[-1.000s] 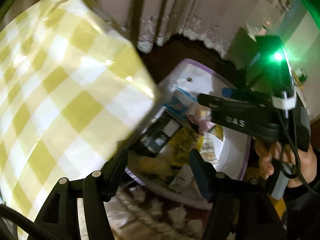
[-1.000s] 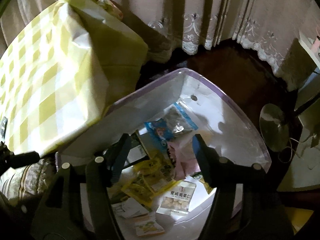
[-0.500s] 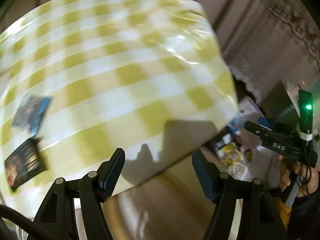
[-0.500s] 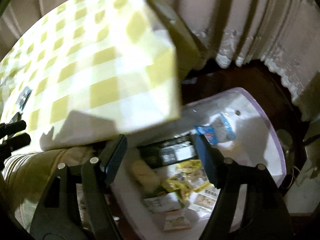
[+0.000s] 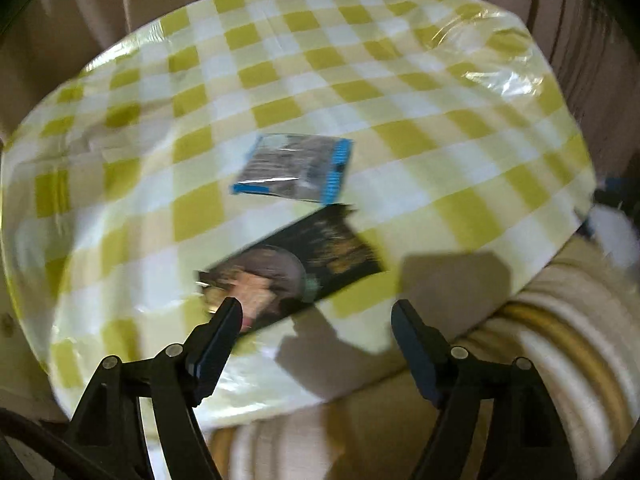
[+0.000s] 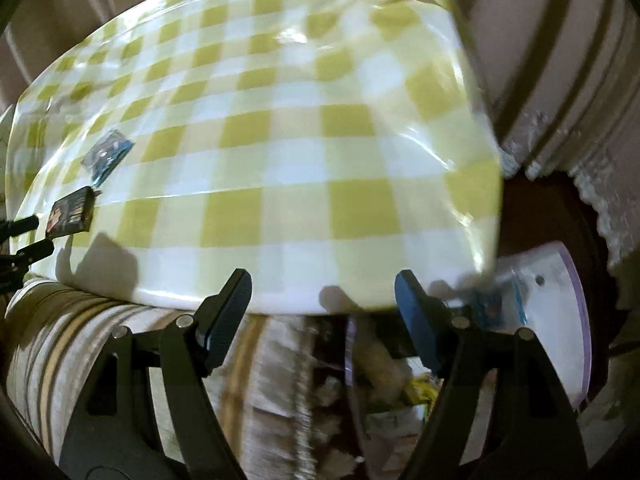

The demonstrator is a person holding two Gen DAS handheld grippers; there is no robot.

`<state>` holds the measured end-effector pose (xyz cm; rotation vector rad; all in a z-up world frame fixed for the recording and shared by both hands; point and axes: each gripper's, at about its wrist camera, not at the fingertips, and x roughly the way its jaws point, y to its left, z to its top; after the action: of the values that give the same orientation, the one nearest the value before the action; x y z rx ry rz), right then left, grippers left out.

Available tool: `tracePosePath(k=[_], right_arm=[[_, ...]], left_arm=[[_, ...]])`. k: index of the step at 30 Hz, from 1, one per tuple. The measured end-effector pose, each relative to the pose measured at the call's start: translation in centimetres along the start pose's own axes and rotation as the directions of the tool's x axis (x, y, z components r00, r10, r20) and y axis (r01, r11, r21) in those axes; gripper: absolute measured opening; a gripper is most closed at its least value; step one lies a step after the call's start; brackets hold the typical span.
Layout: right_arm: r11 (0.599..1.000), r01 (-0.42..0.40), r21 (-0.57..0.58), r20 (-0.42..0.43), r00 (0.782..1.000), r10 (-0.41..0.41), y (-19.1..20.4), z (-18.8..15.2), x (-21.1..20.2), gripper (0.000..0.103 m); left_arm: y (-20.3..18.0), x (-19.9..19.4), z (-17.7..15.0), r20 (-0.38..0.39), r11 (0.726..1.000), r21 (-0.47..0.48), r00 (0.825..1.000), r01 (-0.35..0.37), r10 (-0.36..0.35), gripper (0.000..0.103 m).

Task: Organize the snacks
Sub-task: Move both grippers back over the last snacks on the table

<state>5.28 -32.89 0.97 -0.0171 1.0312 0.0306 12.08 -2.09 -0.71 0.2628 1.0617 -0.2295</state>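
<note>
Bench (image 5: 420, 92) w/ yellow-and-white check cloth fills most of both views, ahead of & above each claw. Striped cushion/sofa fabric (image 6: 60, 320) sits under the bench edge, just behind the claw tips in both views. White bin w/ purple rim (image 6: 576, 320) lies low & to the right of the right claw, partly hidden under the bench corner; a heap of snack packets (image 6: 416, 392) inside it, blurred, can't tell kinds.

Dark snack packet w/ round picture (image 5: 292, 268) lies flat on the bench just ahead of the left claw (image 5: 316, 316), nearest its left finger, not touching as far as I can tell. Blue-edged clear snack packet (image 5: 296, 168) lies flat further ahead of that claw, just beyond the dark one, small gap btwn them. From the right claw (image 6: 322, 298) both packets are far off to the left.

Left claw: jaws spread wide, nothing btwn them. Right claw: jaws spread wide too, nothing held, tips at the bench's near edge. Left claw's tips (image 6: 28, 240) show at the far left of the right view, beside the dark packet
</note>
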Motion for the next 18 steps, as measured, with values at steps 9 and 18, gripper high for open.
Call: tracePosePath(k=[9,18], right_arm=[[0.99,-0.038,-0.132,0.018,0.999,0.041,6.5,2.7,0.7,0.077],[0.962,-0.091,-0.256,0.048,0.993,0.107,12.4,7.1,2.4,0.083]], left_arm=[[1.0,3.4,0.3,-0.037,0.981,0.188,0.998,-0.04,0.047,0.083],[2.4,5.4,1.5,-0.043,0.97,0.242,0.999,0.017,-0.007,0.092]])
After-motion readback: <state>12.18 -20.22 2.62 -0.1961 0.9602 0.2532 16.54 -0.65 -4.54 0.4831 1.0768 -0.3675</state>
